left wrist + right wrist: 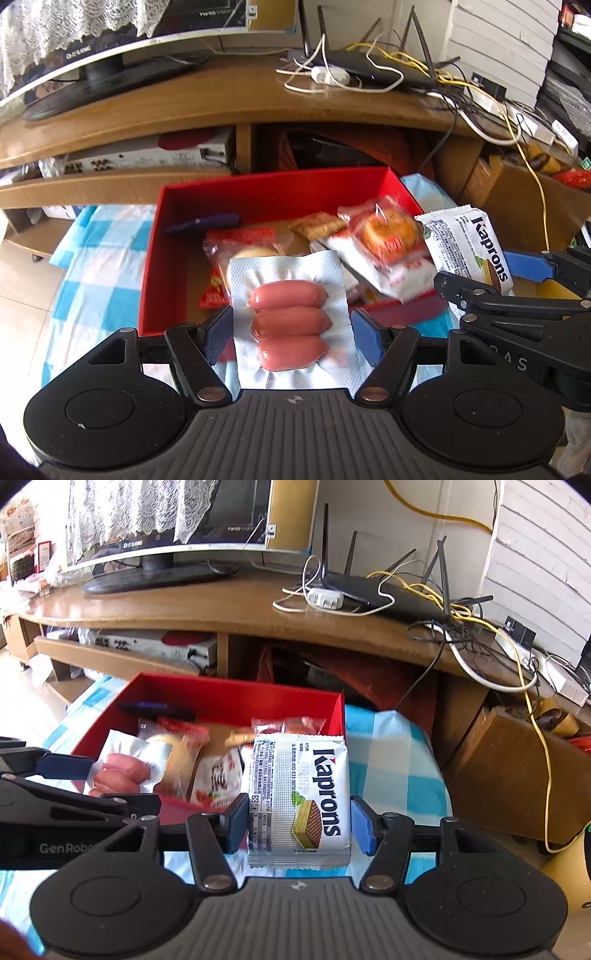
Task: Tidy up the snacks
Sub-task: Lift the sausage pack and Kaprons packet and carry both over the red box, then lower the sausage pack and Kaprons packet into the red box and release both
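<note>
My left gripper is shut on a vacuum pack of three pink sausages, held above the near edge of a red box. My right gripper is shut on a white Kaprons wafer pack, raised beside the box's right wall. Each held pack also shows in the other view: the wafer pack at the right, the sausage pack at the left. Inside the box lie several wrapped snacks, among them a bun pack and a dark blue stick.
The box rests on a blue-and-white checked cloth. Behind it stands a wooden TV stand with a monitor, a black router and tangled cables. A cardboard box stands at the right.
</note>
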A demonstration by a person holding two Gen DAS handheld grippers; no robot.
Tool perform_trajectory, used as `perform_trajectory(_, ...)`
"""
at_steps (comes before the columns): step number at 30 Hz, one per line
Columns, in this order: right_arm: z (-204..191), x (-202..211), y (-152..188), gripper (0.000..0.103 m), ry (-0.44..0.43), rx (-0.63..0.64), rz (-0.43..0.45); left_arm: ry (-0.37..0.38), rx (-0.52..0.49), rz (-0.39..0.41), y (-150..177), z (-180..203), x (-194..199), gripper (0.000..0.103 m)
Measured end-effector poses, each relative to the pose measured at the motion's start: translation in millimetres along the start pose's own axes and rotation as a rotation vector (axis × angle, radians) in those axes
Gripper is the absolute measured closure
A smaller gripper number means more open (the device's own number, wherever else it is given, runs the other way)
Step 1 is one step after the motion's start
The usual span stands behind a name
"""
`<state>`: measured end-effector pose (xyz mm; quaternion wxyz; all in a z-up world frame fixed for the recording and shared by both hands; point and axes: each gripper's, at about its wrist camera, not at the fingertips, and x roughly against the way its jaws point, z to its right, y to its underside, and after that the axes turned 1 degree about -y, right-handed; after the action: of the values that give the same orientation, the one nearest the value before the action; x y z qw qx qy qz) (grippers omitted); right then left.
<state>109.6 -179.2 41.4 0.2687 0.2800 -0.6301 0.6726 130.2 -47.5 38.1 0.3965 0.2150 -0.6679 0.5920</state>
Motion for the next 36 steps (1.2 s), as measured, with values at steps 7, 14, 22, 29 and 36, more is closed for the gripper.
perform_trajectory(7, -3.3, -12.2, -9.2, 0.019, 0.022, 0.014, 0.010, -0.022, 0.006, 0.031, -15.8, -2.5, -5.9, 0.028)
perform_trajectory(14, -2.0, -22.1, -18.2, 0.019, 0.033, 0.010, 0.018, -0.025, 0.024, 0.039, -24.5, -5.9, -15.6, 0.028)
perform_trajectory(22, -2.8, -35.8, -25.8, 0.019, 0.044, 0.020, 0.022, -0.038, 0.029, 0.033, -30.4, -8.7, -26.8, 0.029)
perform_trajectory(29, -2.9, -51.6, -32.4, 0.019, 0.046, 0.026, 0.013, -0.055, 0.030, 0.022, -35.2, -11.6, -40.1, 0.029)
perform_trajectory(36, -2.0, -69.9, -35.3, 0.019, 0.054, 0.030, -0.002, -0.069, 0.035, 0.010, -38.5, -12.4, -55.5, 0.029)
